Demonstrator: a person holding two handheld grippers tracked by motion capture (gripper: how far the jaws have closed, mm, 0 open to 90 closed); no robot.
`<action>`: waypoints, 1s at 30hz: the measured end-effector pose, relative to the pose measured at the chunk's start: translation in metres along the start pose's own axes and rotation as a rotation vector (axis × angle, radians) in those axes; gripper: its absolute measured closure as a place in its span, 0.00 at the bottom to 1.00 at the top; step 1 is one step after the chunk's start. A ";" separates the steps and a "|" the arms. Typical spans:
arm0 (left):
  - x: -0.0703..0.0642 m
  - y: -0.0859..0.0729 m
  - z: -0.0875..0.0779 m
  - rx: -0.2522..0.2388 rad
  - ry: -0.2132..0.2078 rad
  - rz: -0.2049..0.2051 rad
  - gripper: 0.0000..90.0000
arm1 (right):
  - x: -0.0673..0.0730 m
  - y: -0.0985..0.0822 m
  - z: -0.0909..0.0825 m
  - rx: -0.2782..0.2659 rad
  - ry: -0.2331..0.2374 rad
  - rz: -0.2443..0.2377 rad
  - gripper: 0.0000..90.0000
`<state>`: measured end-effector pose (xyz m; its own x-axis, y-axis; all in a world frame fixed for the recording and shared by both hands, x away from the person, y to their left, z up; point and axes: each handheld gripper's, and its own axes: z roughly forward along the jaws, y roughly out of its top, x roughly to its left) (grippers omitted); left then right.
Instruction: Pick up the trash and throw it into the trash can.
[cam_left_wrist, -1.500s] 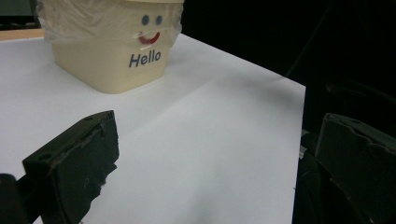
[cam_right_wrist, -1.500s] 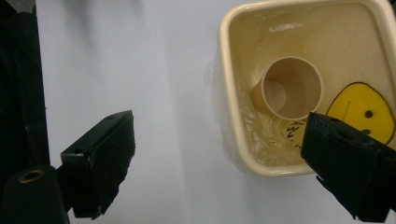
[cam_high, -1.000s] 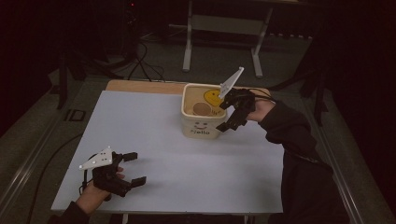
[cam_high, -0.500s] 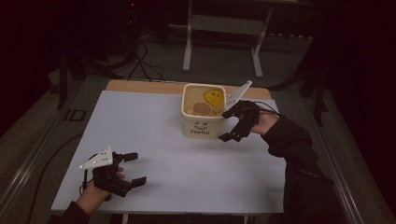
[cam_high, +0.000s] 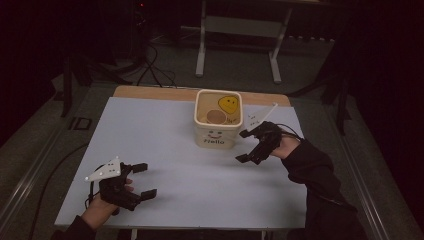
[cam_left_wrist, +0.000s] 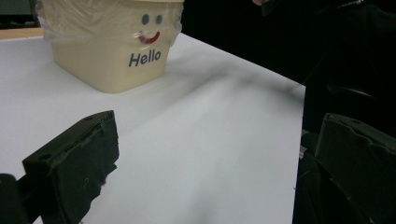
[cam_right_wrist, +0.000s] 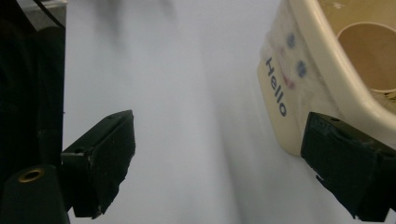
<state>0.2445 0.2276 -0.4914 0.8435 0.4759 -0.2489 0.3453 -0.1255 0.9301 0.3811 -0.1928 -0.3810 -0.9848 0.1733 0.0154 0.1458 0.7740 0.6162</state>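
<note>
A cream tub with a smiley face and the word "Hello" stands on the white table toward the back middle. Inside it lie a round tan piece and a yellow smiley piece. My right gripper hovers open just right of the tub's front, nothing between its jaws. The right gripper view has the tub at its right and the tan piece inside. My left gripper rests open near the front left edge, empty. From there the tub stands far off.
A wooden strip runs along the table's back edge. Behind the table stand a metal frame and floor cables in the dark. The person's dark right sleeve lies over the table's right front.
My right gripper has drawn back from over the tub's rim, down and toward the front right of the tub. The left gripper has stayed still.
</note>
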 end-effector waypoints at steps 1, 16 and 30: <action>0.000 0.000 0.000 0.001 0.000 0.001 0.01 | 0.001 -0.001 0.001 -0.006 -0.004 0.004 0.11; -0.001 0.000 0.000 -0.001 -0.003 0.005 0.01 | 0.015 -0.033 0.013 -0.156 -0.014 0.087 0.11; -0.001 0.000 0.000 0.001 -0.004 0.005 0.01 | 0.024 -0.060 0.017 -0.218 -0.051 0.148 0.11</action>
<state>0.2443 0.2270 -0.4912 0.8469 0.4721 -0.2448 0.3410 -0.1287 0.9312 0.3506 -0.2247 -0.4309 -0.9474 0.3095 0.0812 0.2582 0.5895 0.7654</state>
